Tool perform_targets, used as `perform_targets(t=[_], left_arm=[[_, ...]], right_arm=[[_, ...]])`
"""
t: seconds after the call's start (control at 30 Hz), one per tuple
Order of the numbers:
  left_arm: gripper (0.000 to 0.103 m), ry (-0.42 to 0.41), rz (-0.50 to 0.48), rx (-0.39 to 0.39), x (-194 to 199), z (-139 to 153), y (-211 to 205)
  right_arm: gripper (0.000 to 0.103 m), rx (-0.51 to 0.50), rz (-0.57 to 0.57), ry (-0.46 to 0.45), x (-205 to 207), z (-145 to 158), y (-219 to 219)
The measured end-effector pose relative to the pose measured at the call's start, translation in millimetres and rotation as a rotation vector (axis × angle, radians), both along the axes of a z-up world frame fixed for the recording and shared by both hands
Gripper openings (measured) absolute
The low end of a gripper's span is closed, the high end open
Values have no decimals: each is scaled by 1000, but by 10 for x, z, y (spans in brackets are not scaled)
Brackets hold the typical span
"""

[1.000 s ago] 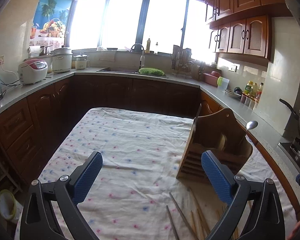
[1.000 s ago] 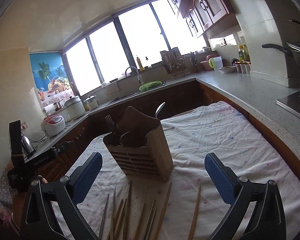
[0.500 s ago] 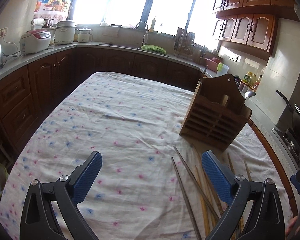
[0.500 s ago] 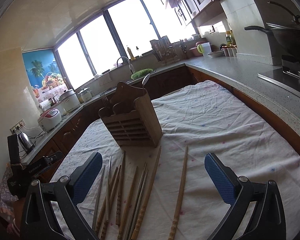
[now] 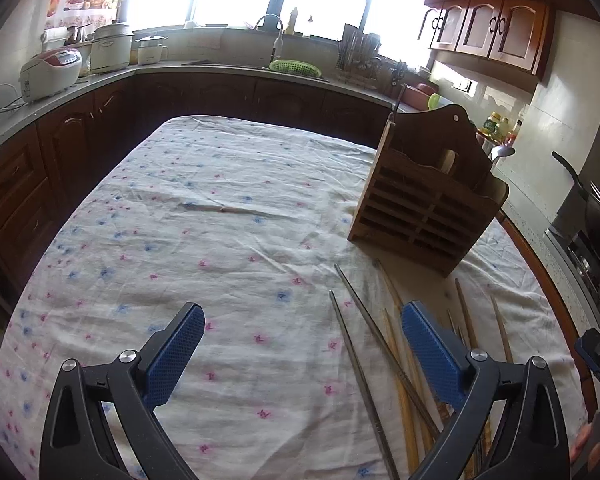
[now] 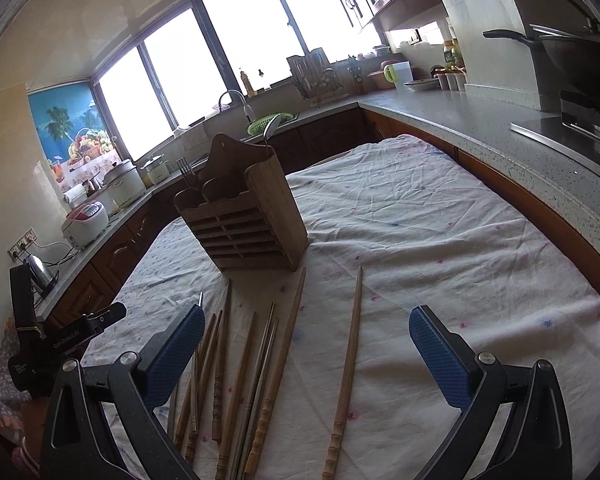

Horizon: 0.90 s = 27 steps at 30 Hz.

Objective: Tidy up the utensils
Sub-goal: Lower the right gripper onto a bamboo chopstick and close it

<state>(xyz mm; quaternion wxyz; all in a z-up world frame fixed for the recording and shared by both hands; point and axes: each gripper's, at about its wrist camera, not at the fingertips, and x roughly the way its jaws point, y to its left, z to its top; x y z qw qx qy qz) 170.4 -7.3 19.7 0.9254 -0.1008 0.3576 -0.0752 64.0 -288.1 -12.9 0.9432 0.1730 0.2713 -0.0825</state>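
A wooden utensil holder (image 5: pixel 428 204) (image 6: pixel 246 208) stands upright on the flowered tablecloth (image 5: pixel 204 240), holding a fork (image 6: pixel 188 172) and a spoon (image 6: pixel 271 126). Several chopsticks, wooden and metal, lie fanned on the cloth in front of it (image 5: pixel 384 360) (image 6: pixel 256 364); one wooden chopstick (image 6: pixel 348 356) lies apart to the right. My left gripper (image 5: pixel 302 344) hovers open above the cloth, its right finger over the chopsticks. My right gripper (image 6: pixel 308 352) hovers open above the chopsticks, which lie between its fingers. Neither holds anything.
Kitchen counters (image 6: pixel 480 120) ring the table on three sides, with rice cookers (image 5: pixel 50 72), a sink (image 5: pixel 276 40) and a green basket (image 5: pixel 296 67). A stove with a pan (image 6: pixel 572 52) stands at the right. The left gripper's body (image 6: pixel 44 344) shows at the right view's left edge.
Both grippers have pulled back and tilted downward, so more of the chopsticks and the near cloth came into view. Both stay open; nothing on the table moved.
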Motion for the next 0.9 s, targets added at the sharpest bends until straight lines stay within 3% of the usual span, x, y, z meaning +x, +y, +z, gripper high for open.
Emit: perform_targets(t=[0.13,0.33,0.43,0.5,0.67,0.9], left_arm=[[95,27,-38,23,179,-9,-132],[70,106,-98,16,521,-109,-297],[60,132,-117,20,666,-177,-366],[52,151,-129,27,766,-220,-424],[48,180,-163,96,982,-304,-616],[37,249,-148,149,1203,-483,-741]], right_arm=[[103,1,-7,20,76,-12,-39],[100,-26,-17,41,220,1,-84],[92,-25,-18,71,317,-45,-117],[79,-20,-18,93,377,-92,-143],[60,-14,-19,159,555,-234,-198],[51,-25,-27,231,788,-387,-287]])
